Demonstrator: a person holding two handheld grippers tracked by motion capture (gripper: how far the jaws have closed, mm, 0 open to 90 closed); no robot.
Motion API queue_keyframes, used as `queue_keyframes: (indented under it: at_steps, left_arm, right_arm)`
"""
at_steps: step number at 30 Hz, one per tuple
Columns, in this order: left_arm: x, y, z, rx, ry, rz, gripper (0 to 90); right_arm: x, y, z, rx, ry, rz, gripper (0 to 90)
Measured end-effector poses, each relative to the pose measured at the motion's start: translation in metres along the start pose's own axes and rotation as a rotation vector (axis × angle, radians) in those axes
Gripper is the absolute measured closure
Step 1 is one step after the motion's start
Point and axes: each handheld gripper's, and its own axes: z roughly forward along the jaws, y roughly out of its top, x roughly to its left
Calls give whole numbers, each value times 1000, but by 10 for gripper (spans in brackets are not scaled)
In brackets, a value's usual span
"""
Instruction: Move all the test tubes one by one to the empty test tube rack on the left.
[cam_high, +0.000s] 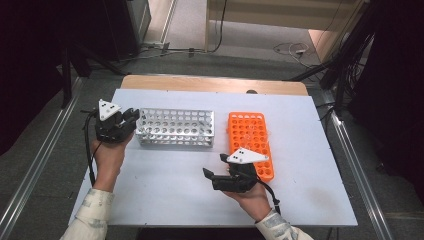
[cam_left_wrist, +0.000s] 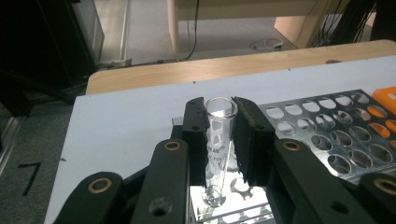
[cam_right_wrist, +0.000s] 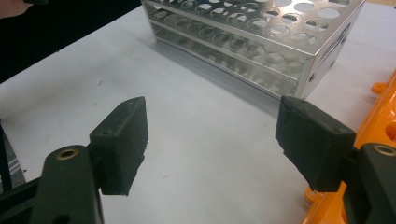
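Note:
My left gripper (cam_left_wrist: 218, 106) is shut on a clear glass test tube (cam_left_wrist: 215, 154), held upright with its open mouth at the top. The tube's lower end hangs over the left end of a silver metal rack (cam_left_wrist: 322, 135); whether it sits in a hole I cannot tell. From above, the left gripper (cam_high: 132, 121) touches the left end of that metal rack (cam_high: 175, 127). An orange plastic rack (cam_high: 250, 142) lies to its right. My right gripper (cam_high: 213, 166) hovers near the orange rack's front end; its jaws (cam_right_wrist: 219, 126) stand wide open with nothing between them.
Both racks rest on a white sheet (cam_high: 175, 200) covering a wooden table (cam_high: 215, 82). The metal rack (cam_right_wrist: 261, 37) lies ahead of the right gripper and the orange rack (cam_right_wrist: 385, 112) at its right. Cables and dark stands ring the table on the floor.

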Motion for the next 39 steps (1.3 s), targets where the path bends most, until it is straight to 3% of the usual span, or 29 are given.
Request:
queue_keyframes:
  at_steps: [11,16,22,31,39]
  left_arm:
    - [-4,-13,9,42,12,21,751]
    - [-9,-20,15,74,19,55,749]
    - [-6,-26,19,106,7,31,741]
    - [-4,-25,17,97,-2,12,714]
    - [-7,-24,8,73,-37,12,500]
  right_arm:
    - [-2,0,-3,-5,-8,1,241]
    - [-2,-1,-3,-2,-10,-1,242]
    - [-3,-1,-4,-3,-14,3,241]
    - [-4,-2,-5,1,-17,2,241]
    - [-7,-5,-11,-4,-28,5,241]
